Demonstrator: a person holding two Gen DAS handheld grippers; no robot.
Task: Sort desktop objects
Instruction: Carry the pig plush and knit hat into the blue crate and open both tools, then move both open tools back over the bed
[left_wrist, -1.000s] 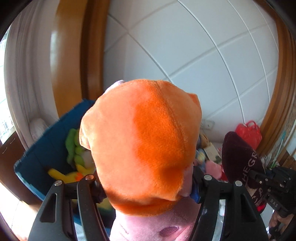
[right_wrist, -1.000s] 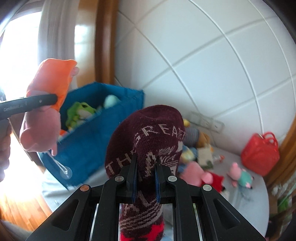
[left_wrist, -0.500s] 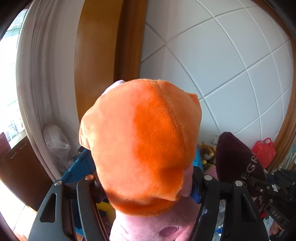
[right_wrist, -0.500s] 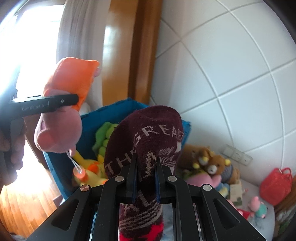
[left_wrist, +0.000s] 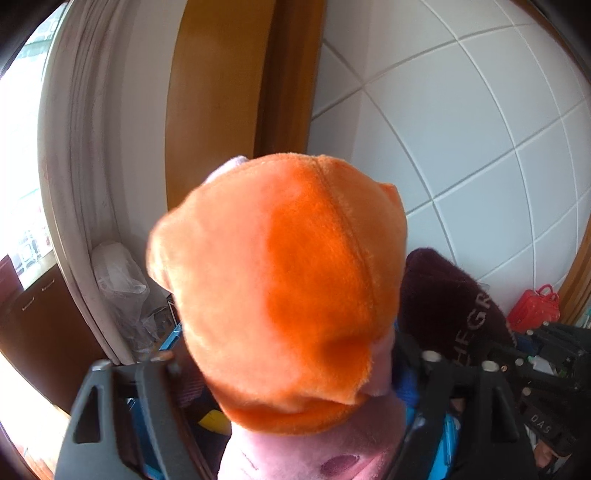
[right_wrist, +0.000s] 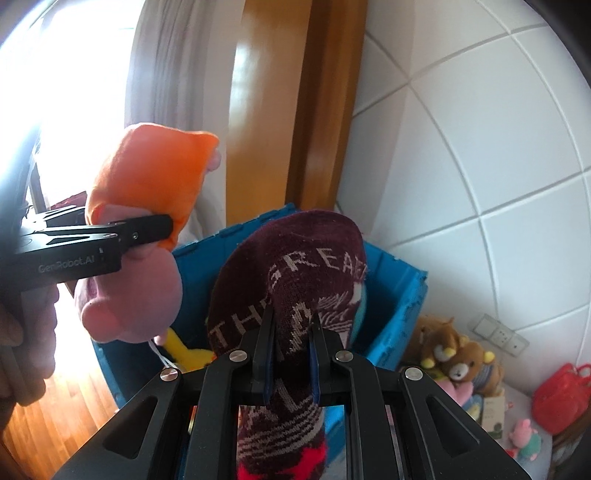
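Note:
An orange-and-pink plush toy (left_wrist: 288, 295) fills the left wrist view between the fingers of my left gripper (left_wrist: 291, 358). Its jaws are opening, and a gap shows between the left finger and the toy. In the right wrist view the same plush toy (right_wrist: 147, 192) hangs above the left end of the blue bin (right_wrist: 399, 288). My right gripper (right_wrist: 291, 325) is shut on a maroon sock (right_wrist: 295, 266) with white lettering, held upright in front of the bin. That sock (left_wrist: 450, 302) also shows at the right of the left wrist view.
A yellow toy (right_wrist: 184, 350) lies inside the bin. Several plush toys (right_wrist: 454, 354) and a red bag (right_wrist: 561, 398) sit on the white surface at right. A wooden door frame (right_wrist: 325, 110), tiled wall and curtain stand behind. Wood floor lies lower left.
Both grippers have swung left toward the blue bin. The left gripper's fingers now stand wider apart around the plush toy. The right gripper still grips the sock.

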